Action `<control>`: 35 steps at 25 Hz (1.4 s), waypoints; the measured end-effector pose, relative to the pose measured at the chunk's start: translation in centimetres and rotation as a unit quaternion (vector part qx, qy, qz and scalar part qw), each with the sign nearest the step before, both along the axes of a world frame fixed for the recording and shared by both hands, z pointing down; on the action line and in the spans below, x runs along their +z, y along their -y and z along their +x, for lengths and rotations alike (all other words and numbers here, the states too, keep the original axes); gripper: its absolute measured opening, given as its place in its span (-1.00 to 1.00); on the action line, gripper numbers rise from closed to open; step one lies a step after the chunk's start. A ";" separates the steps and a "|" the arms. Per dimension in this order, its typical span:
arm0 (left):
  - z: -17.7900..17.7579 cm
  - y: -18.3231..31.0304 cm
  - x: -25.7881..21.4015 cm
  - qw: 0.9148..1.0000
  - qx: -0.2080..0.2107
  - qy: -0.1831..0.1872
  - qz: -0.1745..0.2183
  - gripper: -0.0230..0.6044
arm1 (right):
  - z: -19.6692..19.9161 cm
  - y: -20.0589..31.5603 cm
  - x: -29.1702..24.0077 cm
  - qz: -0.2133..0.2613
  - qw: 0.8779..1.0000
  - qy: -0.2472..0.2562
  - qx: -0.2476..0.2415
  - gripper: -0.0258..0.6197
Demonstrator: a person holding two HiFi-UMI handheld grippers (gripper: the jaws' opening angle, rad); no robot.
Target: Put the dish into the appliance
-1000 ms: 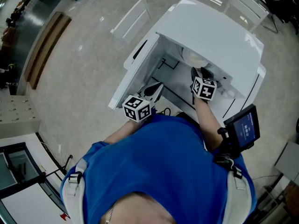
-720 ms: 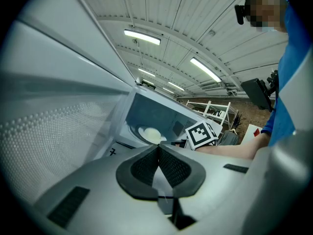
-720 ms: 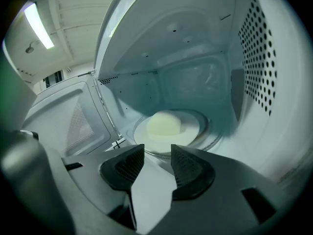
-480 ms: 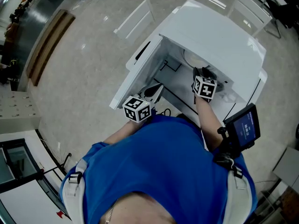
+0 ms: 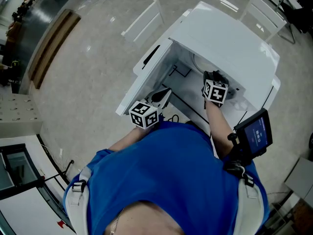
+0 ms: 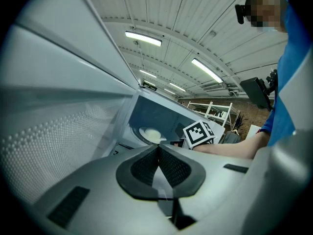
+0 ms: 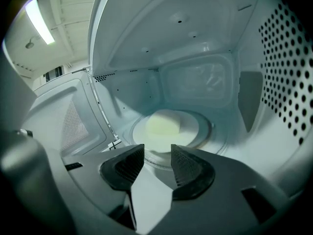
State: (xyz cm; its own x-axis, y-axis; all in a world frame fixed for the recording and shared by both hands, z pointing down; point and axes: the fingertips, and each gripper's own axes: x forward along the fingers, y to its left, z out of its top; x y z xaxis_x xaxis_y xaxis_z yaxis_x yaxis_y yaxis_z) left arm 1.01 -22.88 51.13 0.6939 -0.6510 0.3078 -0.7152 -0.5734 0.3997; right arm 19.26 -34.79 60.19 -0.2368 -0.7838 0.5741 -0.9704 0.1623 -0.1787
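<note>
The white microwave (image 5: pixel 230 38) stands with its door (image 5: pixel 146 75) swung open to the left. A pale round dish (image 7: pixel 164 123) lies on the glass turntable (image 7: pixel 205 131) inside, free of both grippers. My right gripper (image 7: pixel 157 153) is at the mouth of the cavity, just short of the dish, open with nothing between its pads. In the head view it (image 5: pixel 213 77) reaches under the oven's top. My left gripper (image 6: pixel 157 148) is shut and empty, low beside the open door (image 6: pixel 54 131); from there the dish (image 6: pixel 150 133) shows deep in the cavity.
The cavity's right wall (image 7: pixel 288 67) is perforated and close to my right gripper. White frame racks (image 5: pixel 142 18) stand on the pale floor behind the microwave. A small black screen (image 5: pixel 254 133) hangs at the person's right side.
My right gripper's jaws look unchanged and the dish stays on the turntable. Both grippers hold nearly the same places; the view has shifted slightly.
</note>
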 end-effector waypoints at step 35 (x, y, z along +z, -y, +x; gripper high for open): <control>1.1 2.3 3.0 1.000 0.005 -0.006 -0.006 -0.91 | -2.9 -1.9 -2.1 0.048 0.994 0.081 -0.050 -0.91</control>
